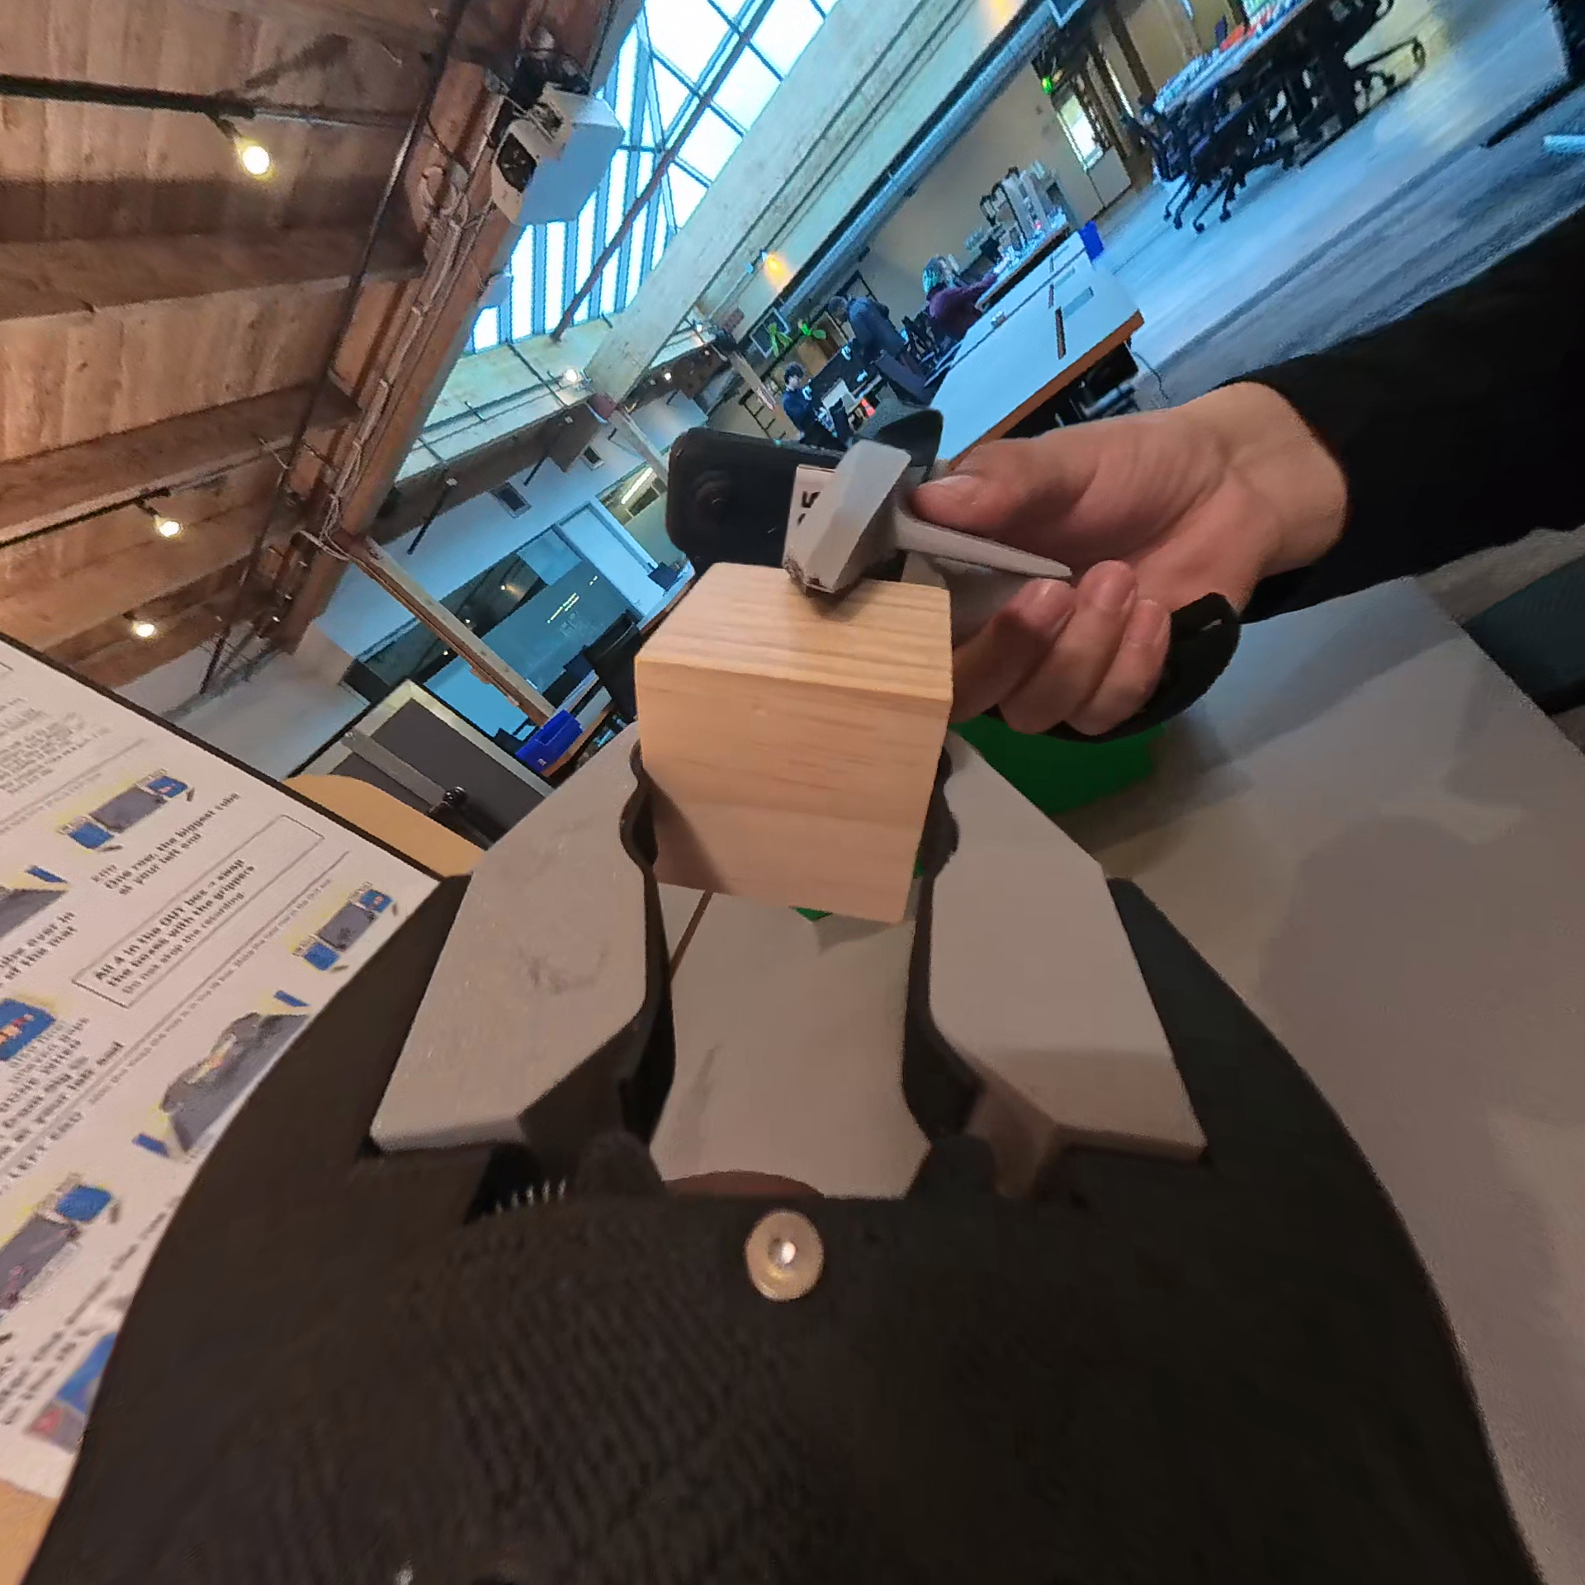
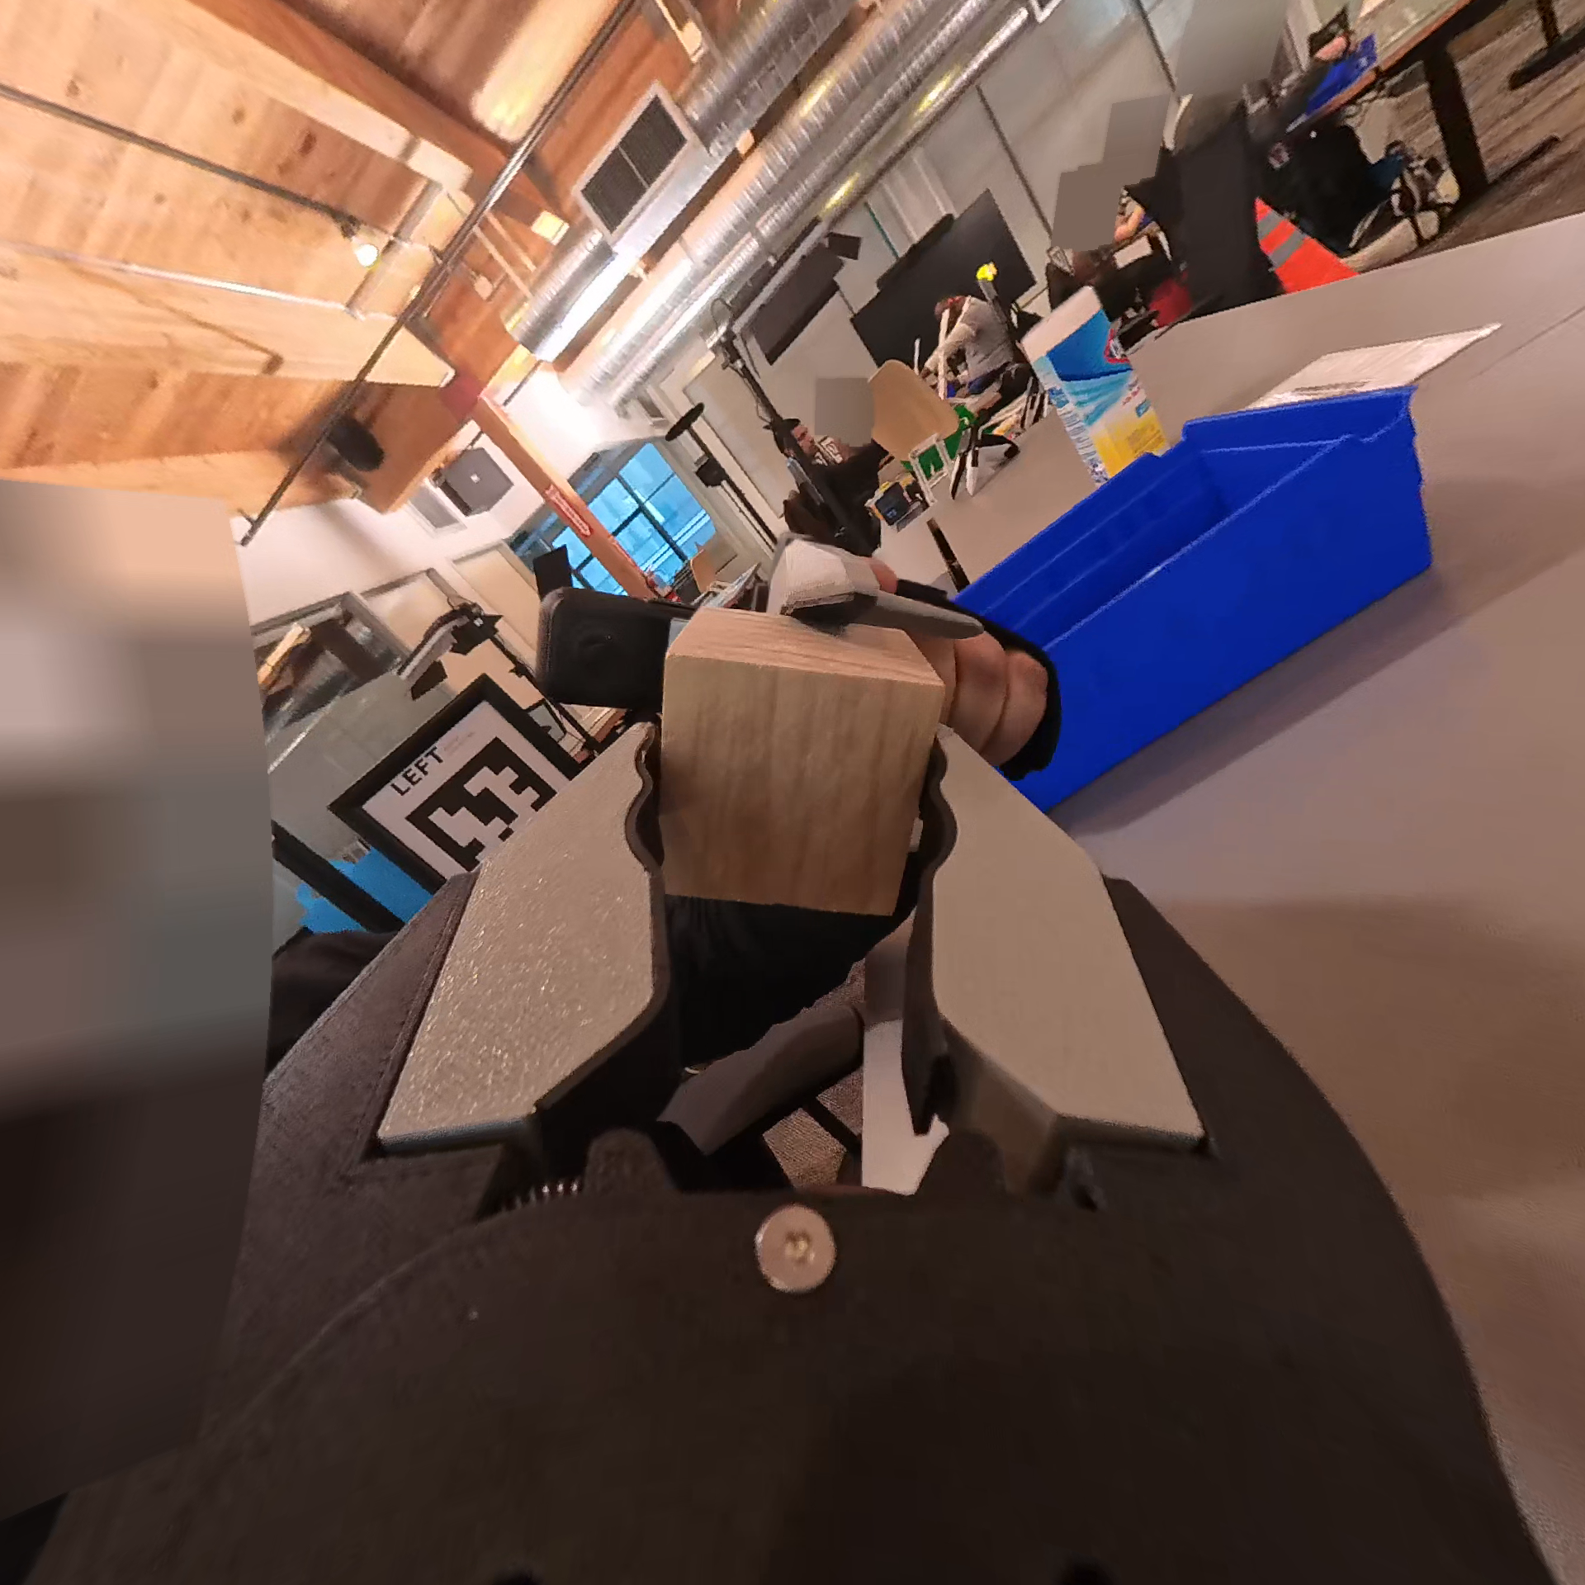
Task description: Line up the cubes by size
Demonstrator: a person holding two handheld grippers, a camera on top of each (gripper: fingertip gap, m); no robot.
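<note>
A pale wooden cube [image 1: 793,729] is held up in the air, above the grey table [image 1: 1338,900]. My left gripper [image 1: 789,823] is shut on its two sides. The right gripper shows beyond it in the left wrist view, held by a hand [image 1: 1115,549], with one grey finger [image 1: 836,532] on the cube's top edge. In the right wrist view the same cube [image 2: 793,772] sits between the fingers of my right gripper [image 2: 793,810], which is shut on it. The left gripper's finger [image 2: 815,583] rests on the cube's far top edge. No other cubes show clearly.
A green object [image 1: 1063,768] sits on the table behind the cube. A printed instruction sheet [image 1: 129,1029] lies at the left. A blue bin [image 2: 1201,583], a wipes canister [image 2: 1089,394] and a black-and-white marker board [image 2: 463,798] stand on the table. People sit far off.
</note>
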